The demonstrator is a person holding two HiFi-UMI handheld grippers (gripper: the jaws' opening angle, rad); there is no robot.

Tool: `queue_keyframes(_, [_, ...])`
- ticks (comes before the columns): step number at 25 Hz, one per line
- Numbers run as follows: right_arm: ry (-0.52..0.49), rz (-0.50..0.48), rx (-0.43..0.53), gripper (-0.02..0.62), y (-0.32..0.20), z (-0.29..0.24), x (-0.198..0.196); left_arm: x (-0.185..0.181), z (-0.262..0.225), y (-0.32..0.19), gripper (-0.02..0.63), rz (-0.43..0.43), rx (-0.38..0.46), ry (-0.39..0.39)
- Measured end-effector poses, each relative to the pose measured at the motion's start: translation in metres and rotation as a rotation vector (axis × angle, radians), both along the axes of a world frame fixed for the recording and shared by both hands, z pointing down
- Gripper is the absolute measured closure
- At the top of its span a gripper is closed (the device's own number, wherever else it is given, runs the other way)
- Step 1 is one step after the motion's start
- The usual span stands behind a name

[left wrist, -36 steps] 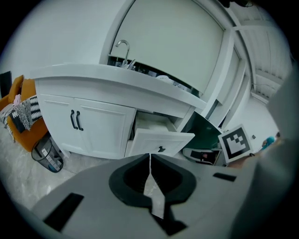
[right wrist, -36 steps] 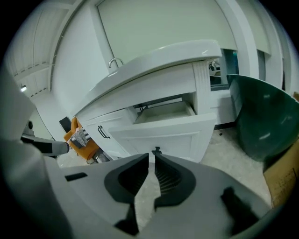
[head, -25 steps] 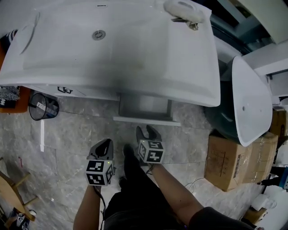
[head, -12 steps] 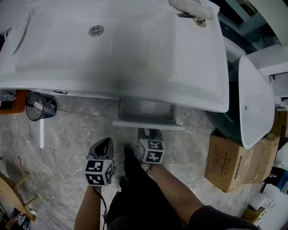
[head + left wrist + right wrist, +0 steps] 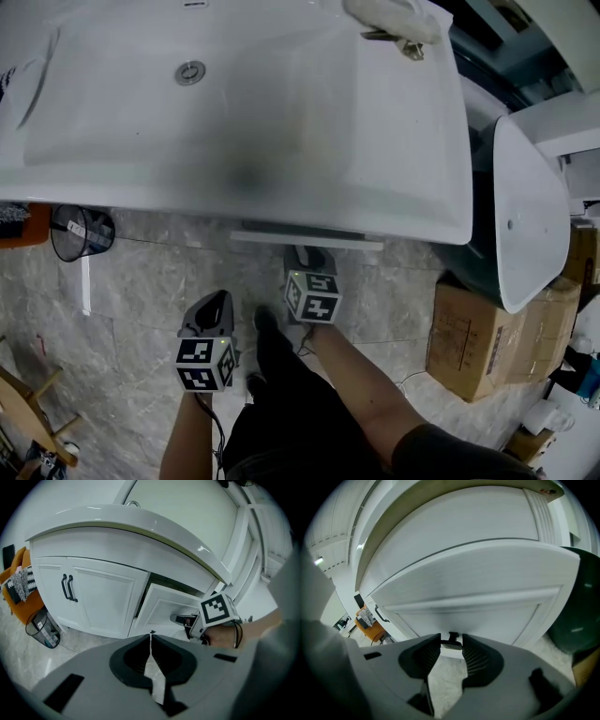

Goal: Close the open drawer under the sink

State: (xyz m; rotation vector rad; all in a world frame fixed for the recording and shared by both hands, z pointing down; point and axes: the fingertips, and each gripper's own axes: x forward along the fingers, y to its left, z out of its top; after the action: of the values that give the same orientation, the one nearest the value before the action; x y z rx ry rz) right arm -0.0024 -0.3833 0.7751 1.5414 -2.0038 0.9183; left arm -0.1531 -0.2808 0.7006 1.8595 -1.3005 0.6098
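Observation:
The white drawer front [image 5: 307,240] shows only as a thin strip below the rim of the white sink [image 5: 244,112]. In the left gripper view the drawer [image 5: 161,609] stands slightly out from the cabinet. My right gripper [image 5: 312,255] is at the drawer's face, and in the right gripper view its jaws [image 5: 451,639] are closed on the small dark drawer handle [image 5: 451,643]. My left gripper [image 5: 217,302] hangs lower and to the left over the floor, shut and holding nothing [image 5: 151,634].
Two white cabinet doors with black handles [image 5: 68,588] are left of the drawer. A wire bin [image 5: 75,232] stands on the floor at left. At right are a second white basin [image 5: 525,216] on a dark tub and a cardboard box [image 5: 473,337]. My legs [image 5: 281,375] are below the grippers.
The drawer has slid in under the sink, from well open to a thin strip. My right gripper went forward with it and its jaws narrowed. The left gripper has hardly moved.

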Motion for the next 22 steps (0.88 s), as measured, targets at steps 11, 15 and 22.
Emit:
queue_keyframes(11, [0.009,0.0,0.027,0.443,-0.048,-0.002,0.004,0.005,-0.003,-0.015,0.586,-0.017,0.009,0.005])
queue_keyframes(15, [0.012,-0.012,0.03,0.443,-0.061,-0.002,0.004,0.006,-0.007,-0.02,0.586,-0.018,0.021,0.005])
queue_keyframes(22, [0.072,0.005,0.009,0.443,-0.062,0.005,0.004,0.007,-0.013,-0.024,0.586,0.006,0.043,-0.006])
